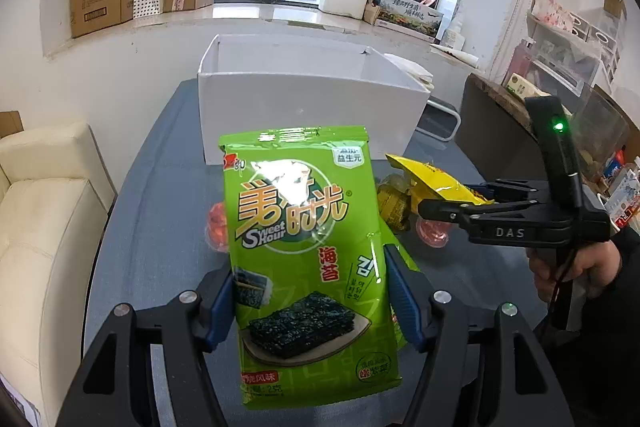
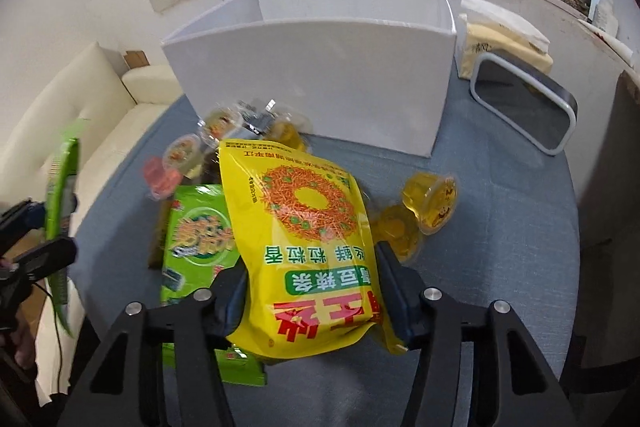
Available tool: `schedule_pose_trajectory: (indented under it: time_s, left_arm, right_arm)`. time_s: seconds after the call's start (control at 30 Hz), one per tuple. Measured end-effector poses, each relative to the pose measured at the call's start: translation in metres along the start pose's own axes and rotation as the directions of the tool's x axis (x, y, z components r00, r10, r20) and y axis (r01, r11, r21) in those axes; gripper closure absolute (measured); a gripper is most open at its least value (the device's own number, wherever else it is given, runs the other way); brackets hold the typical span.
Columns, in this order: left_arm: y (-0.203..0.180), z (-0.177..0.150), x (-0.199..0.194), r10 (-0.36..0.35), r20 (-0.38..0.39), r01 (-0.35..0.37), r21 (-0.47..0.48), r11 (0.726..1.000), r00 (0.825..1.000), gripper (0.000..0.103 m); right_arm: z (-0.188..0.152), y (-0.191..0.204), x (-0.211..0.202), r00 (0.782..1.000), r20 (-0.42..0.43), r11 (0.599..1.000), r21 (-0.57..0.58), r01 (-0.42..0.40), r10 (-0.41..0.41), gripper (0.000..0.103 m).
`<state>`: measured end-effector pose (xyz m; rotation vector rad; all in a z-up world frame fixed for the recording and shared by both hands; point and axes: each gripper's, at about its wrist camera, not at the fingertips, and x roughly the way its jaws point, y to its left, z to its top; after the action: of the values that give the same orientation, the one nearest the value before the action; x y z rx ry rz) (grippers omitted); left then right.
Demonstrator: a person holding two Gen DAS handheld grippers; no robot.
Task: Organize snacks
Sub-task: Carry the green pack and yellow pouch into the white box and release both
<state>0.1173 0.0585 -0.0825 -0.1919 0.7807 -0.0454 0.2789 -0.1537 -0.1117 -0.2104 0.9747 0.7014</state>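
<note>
My left gripper [image 1: 308, 291] is shut on a green seaweed snack packet [image 1: 304, 247] and holds it upright above the blue table, short of the open white box [image 1: 304, 107]. It also shows edge-on in the right wrist view [image 2: 60, 195]. My right gripper [image 2: 312, 287] is shut on a yellow snack bag [image 2: 308, 239] and holds it above the table; it also shows in the left wrist view [image 1: 440, 183]. Another green packet [image 2: 192, 243] lies flat on the table under it. The white box [image 2: 320, 75] stands just behind.
Several jelly cups lie on the table: yellow ones [image 2: 432, 203] to the right, orange and red ones [image 2: 180, 155] by the box's front. A white-framed tray [image 2: 524, 103] stands right of the box. A cream sofa [image 1: 44, 227] is left of the table.
</note>
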Motion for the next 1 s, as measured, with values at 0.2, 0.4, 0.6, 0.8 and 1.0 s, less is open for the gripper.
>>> schedule_pose_trajectory:
  time_s: [0.2,0.4,0.6,0.8,1.0]
  left_arm:
    - [-0.002,0.020,-0.003,0.013,0.039,-0.015,0.032,0.999,0.999,0.031]
    - [-0.004,0.077,0.000,0.034,0.110,-0.043,0.081,0.996,0.993,0.031]
    - [0.006,0.147,0.025,0.042,0.146,-0.057,0.099,0.993,0.988,0.031]
    - [0.019,0.211,0.068,0.064,0.132,-0.079,0.113,0.990,0.989,0.031]
    - [0.035,0.248,0.112,0.089,0.077,-0.096,0.098,0.991,0.993,0.031]
  right_arm:
    - [0.013,0.004,-0.026,0.998,0.067,1.000,-0.007,-0.011,0.012,0.042]
    - [0.048,0.007,-0.058,0.987,0.159,0.999,-0.028,0.016,-0.012,0.042]
    - [0.099,0.005,-0.072,0.969,0.237,0.997,-0.016,0.075,-0.069,0.042]
    - [0.160,-0.005,-0.063,0.953,0.277,0.992,-0.004,0.126,-0.120,0.042]
    - [0.207,-0.014,-0.031,0.955,0.258,0.989,0.007,0.148,-0.145,0.039]
